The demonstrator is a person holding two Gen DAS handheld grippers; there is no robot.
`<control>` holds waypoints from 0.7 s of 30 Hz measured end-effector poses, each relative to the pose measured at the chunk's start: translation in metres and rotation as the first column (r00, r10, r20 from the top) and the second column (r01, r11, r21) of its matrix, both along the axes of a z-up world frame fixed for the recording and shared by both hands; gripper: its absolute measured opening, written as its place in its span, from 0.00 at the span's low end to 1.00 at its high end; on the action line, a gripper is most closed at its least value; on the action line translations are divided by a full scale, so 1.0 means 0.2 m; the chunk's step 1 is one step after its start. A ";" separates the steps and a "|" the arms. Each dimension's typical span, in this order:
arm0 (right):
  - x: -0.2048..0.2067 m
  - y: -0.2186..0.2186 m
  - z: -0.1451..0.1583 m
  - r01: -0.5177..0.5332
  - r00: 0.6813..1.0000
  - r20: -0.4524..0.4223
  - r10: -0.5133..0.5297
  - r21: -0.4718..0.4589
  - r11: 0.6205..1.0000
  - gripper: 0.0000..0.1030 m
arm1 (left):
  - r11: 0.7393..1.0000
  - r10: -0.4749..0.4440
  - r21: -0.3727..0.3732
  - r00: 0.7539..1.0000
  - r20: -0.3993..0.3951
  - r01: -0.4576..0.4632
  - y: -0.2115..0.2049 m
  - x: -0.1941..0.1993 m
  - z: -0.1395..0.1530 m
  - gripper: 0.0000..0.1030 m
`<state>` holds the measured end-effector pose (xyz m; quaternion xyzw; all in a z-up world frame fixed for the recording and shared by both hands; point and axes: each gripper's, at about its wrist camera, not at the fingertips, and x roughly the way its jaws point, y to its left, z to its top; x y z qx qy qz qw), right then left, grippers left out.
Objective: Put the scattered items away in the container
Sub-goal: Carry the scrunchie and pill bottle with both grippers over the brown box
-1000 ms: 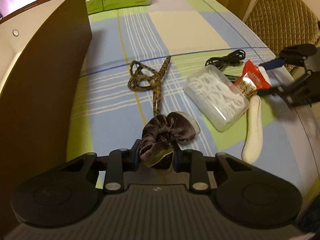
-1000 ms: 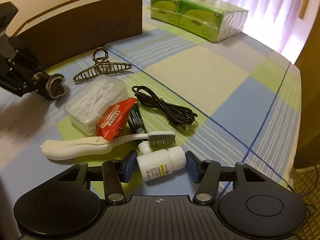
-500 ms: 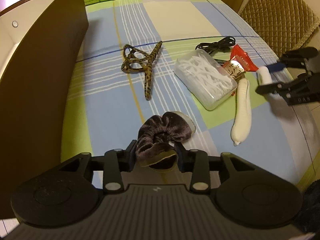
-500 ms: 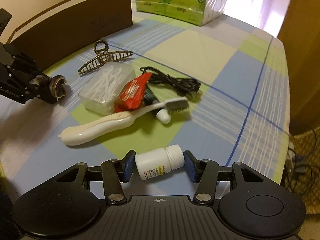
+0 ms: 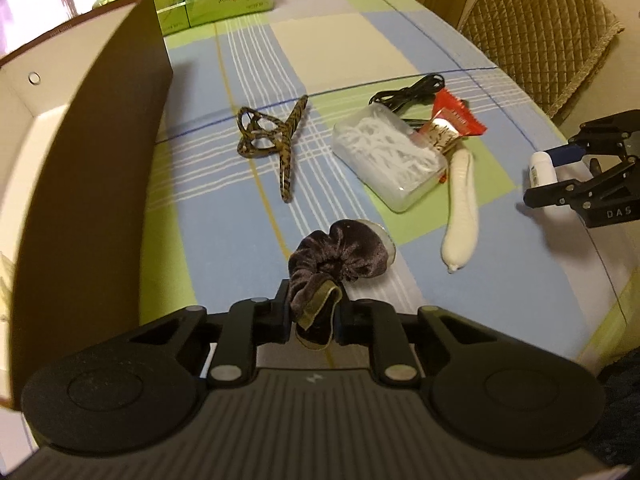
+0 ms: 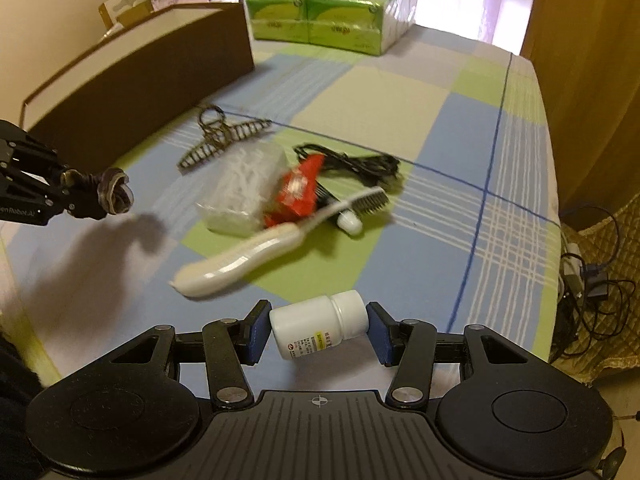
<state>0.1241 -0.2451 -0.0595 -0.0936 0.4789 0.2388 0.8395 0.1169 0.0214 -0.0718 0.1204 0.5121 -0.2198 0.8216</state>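
Note:
My left gripper is shut on a dark velvet scrunchie and holds it above the tablecloth, right of the brown open box. My right gripper is shut on a small white pill bottle, lifted off the table. It also shows in the left wrist view. On the cloth lie a tortoiseshell hair claw, a clear floss-pick box, a red sachet, a white-handled brush and a black cable.
Green tissue packs stand at the far end of the table. A quilted chair stands beside the right edge. The table edge drops to a floor with cables. A small white cap lies by the brush.
Both grippers have risen and drawn back from the pile with their items. The left one has swung toward the box; the pill bottle has left the table.

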 end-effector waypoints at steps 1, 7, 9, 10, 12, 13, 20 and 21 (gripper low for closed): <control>-0.01 0.02 0.02 -0.003 1.000 0.000 0.003 0.003 1.000 0.52 | 1.000 -0.001 -0.004 1.000 0.005 0.001 0.01 -0.01 0.02 0.15; -0.08 0.16 0.08 -0.029 0.999 -0.014 0.029 0.029 0.999 0.52 | 0.999 -0.005 -0.032 0.999 0.041 0.006 0.08 -0.07 0.12 0.15; -0.11 0.21 0.09 -0.044 0.999 -0.019 0.045 0.039 0.998 0.52 | 0.999 -0.007 -0.045 0.999 0.049 0.009 0.12 -0.10 0.16 0.15; -0.13 0.24 0.10 -0.052 0.998 -0.022 0.053 0.047 0.998 0.52 | 0.999 -0.007 -0.053 0.999 0.051 0.010 0.14 -0.11 0.17 0.15; -0.16 0.29 0.12 -0.072 0.997 -0.029 0.074 0.064 0.995 0.52 | 0.998 -0.008 -0.063 0.999 0.050 0.011 0.19 -0.14 0.20 0.15; -0.17 0.32 0.13 -0.085 0.996 -0.031 0.087 0.073 0.994 0.52 | 0.998 -0.008 -0.068 0.999 0.049 0.012 0.21 -0.16 0.21 0.15; -0.21 0.54 0.23 -0.186 0.980 -0.032 0.195 0.182 0.965 0.52 | 0.995 -0.005 -0.096 0.999 0.038 0.008 0.41 -0.31 0.33 0.15; -0.20 0.58 0.25 -0.203 0.977 -0.026 0.212 0.194 0.960 0.52 | 0.995 0.002 -0.099 0.999 0.038 0.002 0.45 -0.32 0.35 0.15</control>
